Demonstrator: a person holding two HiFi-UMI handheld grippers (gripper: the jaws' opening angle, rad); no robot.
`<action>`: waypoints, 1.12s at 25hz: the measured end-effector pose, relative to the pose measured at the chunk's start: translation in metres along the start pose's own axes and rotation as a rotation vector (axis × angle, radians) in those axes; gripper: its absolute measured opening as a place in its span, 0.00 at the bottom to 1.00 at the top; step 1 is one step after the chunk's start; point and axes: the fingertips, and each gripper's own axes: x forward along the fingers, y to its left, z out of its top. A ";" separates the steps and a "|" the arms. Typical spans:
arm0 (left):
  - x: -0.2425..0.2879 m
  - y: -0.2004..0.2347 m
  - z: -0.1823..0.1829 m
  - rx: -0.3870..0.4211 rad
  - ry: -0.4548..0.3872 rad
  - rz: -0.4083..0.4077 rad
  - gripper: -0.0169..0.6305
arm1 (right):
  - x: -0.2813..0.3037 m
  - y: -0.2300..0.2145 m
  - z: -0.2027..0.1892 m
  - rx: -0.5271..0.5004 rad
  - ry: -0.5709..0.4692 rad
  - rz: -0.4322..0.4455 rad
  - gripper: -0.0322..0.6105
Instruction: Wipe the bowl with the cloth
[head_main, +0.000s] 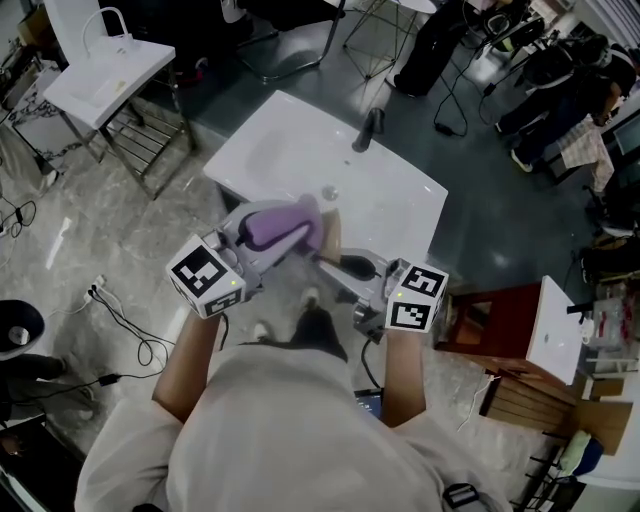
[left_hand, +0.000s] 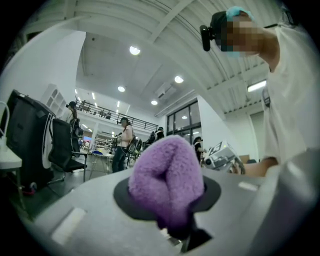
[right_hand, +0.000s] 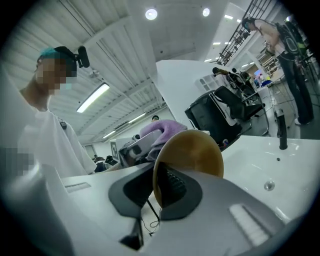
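The head view is lit softly and evenly from above. The white rectangular washbasin (head_main: 300, 150) at its centre is the brightest patch, nearly washed out, and shadows on the grey floor are faint. The purple fluffy cloth (head_main: 283, 226) below it looks slightly smeared. Both gripper views bulge strongly and have black corners. Round ceiling lamps (left_hand: 134, 50) at the left gripper view's upper left blow out to white. In the right gripper view a long strip light (right_hand: 92, 97) glares at left, and the tan round bowl (right_hand: 192, 150), close to the lens, is soft.
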 end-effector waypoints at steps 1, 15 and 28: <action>0.000 0.004 0.000 0.004 0.004 0.012 0.19 | 0.002 0.005 -0.003 -0.005 0.014 0.024 0.07; -0.014 0.045 -0.020 -0.025 0.061 0.092 0.19 | 0.011 0.040 0.013 -0.009 -0.033 0.232 0.08; -0.016 0.017 -0.062 -0.189 0.073 -0.027 0.19 | 0.007 0.021 0.058 0.083 -0.261 0.227 0.07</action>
